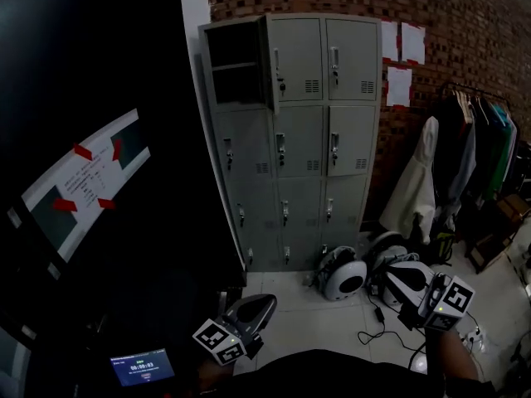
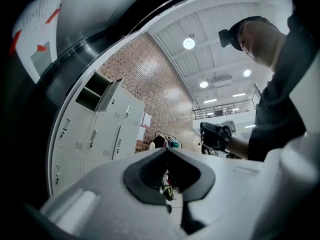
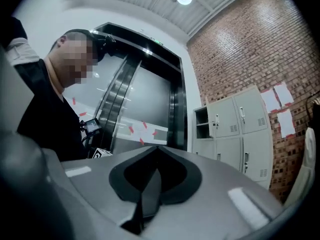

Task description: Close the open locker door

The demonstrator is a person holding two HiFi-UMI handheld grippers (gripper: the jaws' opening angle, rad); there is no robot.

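The brick wall (image 1: 465, 23) backs a grey bank of lockers (image 1: 303, 156), three columns wide, standing on the tiled floor (image 1: 315, 322). Only the top-left compartment (image 1: 235, 65) gapes. Its locker door (image 1: 270, 63) juts out toward us edge-on from the compartment's right side, so we judge it needs a sideways push to swing home. At the foot of the lockers lie rounded white items (image 1: 344, 276); the light is too dim for us to name them.

We hold both tools low, close to our body and well apart from the lockers, so nothing is under way yet. The left claw (image 2: 167, 151) and the right claw (image 3: 156, 148) are both pressed together on nothing, which suits the job, since a closed tip can simply nudge the door.
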